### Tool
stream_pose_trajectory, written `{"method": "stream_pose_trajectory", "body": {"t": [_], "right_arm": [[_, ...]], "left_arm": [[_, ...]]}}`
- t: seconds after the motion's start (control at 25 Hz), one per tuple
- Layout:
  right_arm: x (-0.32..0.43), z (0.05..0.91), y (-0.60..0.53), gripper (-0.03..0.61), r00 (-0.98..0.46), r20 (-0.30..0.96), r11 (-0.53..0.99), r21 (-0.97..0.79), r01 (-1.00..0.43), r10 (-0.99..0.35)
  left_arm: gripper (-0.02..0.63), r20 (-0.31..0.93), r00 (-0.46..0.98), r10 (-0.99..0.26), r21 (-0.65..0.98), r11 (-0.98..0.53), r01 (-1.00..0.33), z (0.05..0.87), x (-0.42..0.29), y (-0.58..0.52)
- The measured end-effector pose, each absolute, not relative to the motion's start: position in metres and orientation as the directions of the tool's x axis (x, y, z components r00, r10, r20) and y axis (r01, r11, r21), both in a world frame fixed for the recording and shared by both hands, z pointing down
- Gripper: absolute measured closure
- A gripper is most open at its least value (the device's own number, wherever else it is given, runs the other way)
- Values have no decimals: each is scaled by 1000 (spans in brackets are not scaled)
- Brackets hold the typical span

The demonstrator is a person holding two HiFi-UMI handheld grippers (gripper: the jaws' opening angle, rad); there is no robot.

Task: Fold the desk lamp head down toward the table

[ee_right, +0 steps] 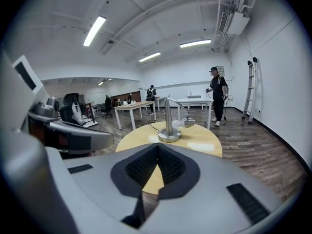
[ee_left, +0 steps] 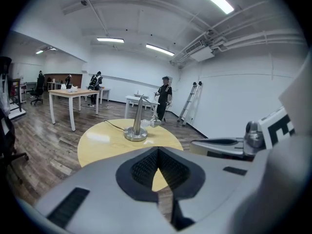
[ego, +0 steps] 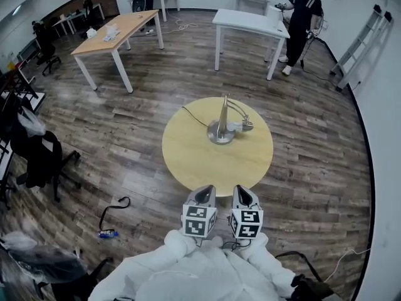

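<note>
Head view shows us holding both claws side by side over the near edge of the round yellow surface (ego: 207, 165), well apart from the desk lamp (ego: 221, 123), whose post stands upright on its base near the surface's middle. The lamp head (ego: 247, 126) hangs low to the right of the post, close over the surface, and a dark cord (ego: 193, 116) runs from the base toward the far-left edge. In the left gripper view we see the left claw (ee_left: 158, 152) clenched, its pads pressed together with nothing between them; in the right gripper view the right claw (ee_right: 157, 151) is likewise clenched and empty. Beyond the surface a person (ego: 305, 17) stands on the wooden floor, and a ladder (ego: 360, 42) leans on the wall.
</note>
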State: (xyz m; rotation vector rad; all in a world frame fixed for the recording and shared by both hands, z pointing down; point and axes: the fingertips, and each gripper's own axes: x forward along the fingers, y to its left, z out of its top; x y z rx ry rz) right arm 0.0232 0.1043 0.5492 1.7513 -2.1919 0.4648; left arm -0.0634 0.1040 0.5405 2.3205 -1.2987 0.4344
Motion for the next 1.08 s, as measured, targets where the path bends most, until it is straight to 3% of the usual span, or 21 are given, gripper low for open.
{"method": "stream_pose_trajectory", "body": {"t": [1.08], "right_arm": [[34, 548, 129, 569, -173, 417, 176, -32, -984, -892]], "left_arm": [[614, 476, 506, -719, 239, -448, -861, 546, -64, 137]]}}
